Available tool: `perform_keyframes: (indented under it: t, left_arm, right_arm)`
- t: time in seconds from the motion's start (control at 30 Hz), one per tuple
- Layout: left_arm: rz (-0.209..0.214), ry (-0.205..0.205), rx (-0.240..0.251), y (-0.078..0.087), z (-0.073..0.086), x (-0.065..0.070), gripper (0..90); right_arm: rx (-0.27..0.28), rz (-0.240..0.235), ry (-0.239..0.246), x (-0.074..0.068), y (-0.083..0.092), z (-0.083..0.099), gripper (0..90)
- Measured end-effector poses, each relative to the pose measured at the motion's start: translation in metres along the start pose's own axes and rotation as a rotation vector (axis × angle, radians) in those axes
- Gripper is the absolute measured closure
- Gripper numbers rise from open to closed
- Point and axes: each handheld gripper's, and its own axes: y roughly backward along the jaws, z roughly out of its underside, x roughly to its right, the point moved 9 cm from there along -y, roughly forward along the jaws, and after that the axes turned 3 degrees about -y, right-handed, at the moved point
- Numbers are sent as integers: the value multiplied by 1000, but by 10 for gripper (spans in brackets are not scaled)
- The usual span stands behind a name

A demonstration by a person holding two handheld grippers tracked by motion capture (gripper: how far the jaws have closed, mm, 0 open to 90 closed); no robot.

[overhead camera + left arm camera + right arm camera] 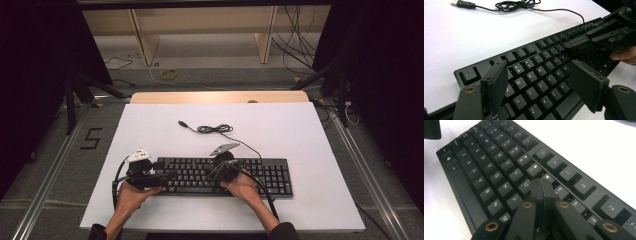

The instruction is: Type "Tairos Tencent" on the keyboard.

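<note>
A black keyboard (260,176) lies across the near middle of the white table (300,130). My left gripper (169,176) hovers over its left end. In the left gripper view its jaws stand wide apart above the letter keys (541,82), with nothing between them. My right gripper (213,173) is shut, its joined tips (541,188) down among the keys right of U (526,185). Whether they press a key I cannot tell. The same shut gripper (577,45) appears at the upper right of the left gripper view.
The keyboard's cable (215,129) lies coiled behind it, ending in a loose USB plug (183,123). White table surface surrounds the keyboard. Wooden shelving (205,30) and floor cables lie beyond the far edge.
</note>
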Motion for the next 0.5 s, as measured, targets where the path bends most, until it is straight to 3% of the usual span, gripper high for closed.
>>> perform_keyframes:
  t: [0.2,0.5]
  left_arm:
    - [0,-1,0,0,0,0,309]
    - [-1,-1,-2,0,0,-1,309]
  right_arm:
    - [4,-5,-16,0,2,-1,900]
    - [55,-28,-34,-1,11,-8,881]
